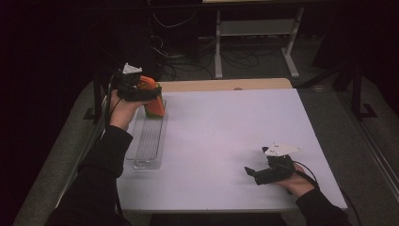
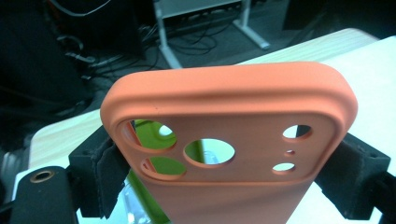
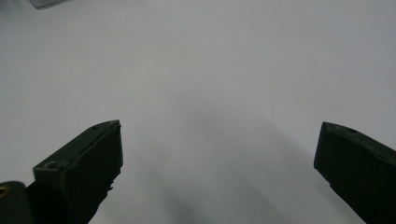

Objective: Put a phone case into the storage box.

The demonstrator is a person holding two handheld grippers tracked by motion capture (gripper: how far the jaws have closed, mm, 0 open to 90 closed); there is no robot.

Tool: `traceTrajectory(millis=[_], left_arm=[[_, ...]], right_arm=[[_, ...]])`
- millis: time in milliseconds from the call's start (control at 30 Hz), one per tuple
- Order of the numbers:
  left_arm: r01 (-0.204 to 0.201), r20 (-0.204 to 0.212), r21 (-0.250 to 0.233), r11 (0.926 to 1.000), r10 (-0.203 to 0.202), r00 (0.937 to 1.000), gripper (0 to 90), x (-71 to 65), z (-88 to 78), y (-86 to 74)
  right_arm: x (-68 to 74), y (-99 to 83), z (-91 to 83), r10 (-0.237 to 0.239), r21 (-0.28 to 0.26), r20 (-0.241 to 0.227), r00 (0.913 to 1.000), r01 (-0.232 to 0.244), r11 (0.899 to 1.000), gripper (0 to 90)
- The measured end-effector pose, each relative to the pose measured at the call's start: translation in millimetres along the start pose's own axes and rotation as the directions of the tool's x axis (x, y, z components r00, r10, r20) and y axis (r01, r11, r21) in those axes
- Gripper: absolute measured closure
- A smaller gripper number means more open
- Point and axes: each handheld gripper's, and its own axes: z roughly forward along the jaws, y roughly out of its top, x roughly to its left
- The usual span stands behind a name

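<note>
While the right tool (image 1: 251, 172) rests low over the bare near-right part of the white desk (image 1: 226, 141), its jaws standing wide with nothing between them, the left tool (image 1: 153, 92) is raised over the far-left corner, gripping an orange phone case (image 1: 154, 101) by its two long edges. In the left gripper view the pads (image 2: 105, 179) press on both sides of the case (image 2: 233, 140); the camera-cutout end points away from the hand, and the long axis runs along the line of the jaws. In the high view the case hangs roughly upright, its lower end over the far end of a clear ribbed tray (image 1: 148, 141) that lies lengthwise along the left edge of the desk. A green object (image 2: 149, 140) is visible through the cutouts, behind the case; what it is cannot be told. The middle of the desk between the two tools is unobstructed. Beyond the far edge stand white frame legs (image 1: 219, 47) and loose cables (image 1: 188, 61) on a dark floor, well apart from the work
</note>
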Motion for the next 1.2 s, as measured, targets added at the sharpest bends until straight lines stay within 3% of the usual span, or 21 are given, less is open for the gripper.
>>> traceTrajectory(millis=[233, 300, 633, 933, 1200], left_arm=[[0.054, -0.081, 0.036, 0.9979, -0.051, 0.9954, 13.3, 5.7, 15.1, -11.1], [0.053, -0.099, 0.067, 0.9964, -0.046, 0.9940, 13.2, 6.1, 20.3, -14.1], [0.087, -0.175, 0.108, 0.9904, -0.067, 0.9822, 12.9, 4.1, 43.9, -28.4], [0.107, -0.207, 0.152, 0.9826, -0.075, 0.9755, 12.4, 6.7, 57.0, -34.9], [0.099, -0.223, 0.136, 0.9857, -0.067, 0.9726, 11.4, 7.3, 64.9, -36.1]], right_arm=[[0.0, 0.2, 0.3, -0.003, -0.002, 0.001, 1.0000, 0.003, 1.000, 0.4], [0.0, 0.2, 0.2, -0.003, -0.002, 0.001, 1.0000, 0.003, 1.000, 0.4], [0.1, 0.4, 0.0, -0.002, -0.004, 0.001, 1.0000, 0.002, 1.000, 0.4], [0.6, 1.0, -0.7, 0.003, -0.004, 0.000, 1.0000, -0.003, 1.000, 0.4], [1.0, 1.0, -0.8, 0.004, -0.003, 0.000, 1.0000, -0.004, 1.000, 0.4]])
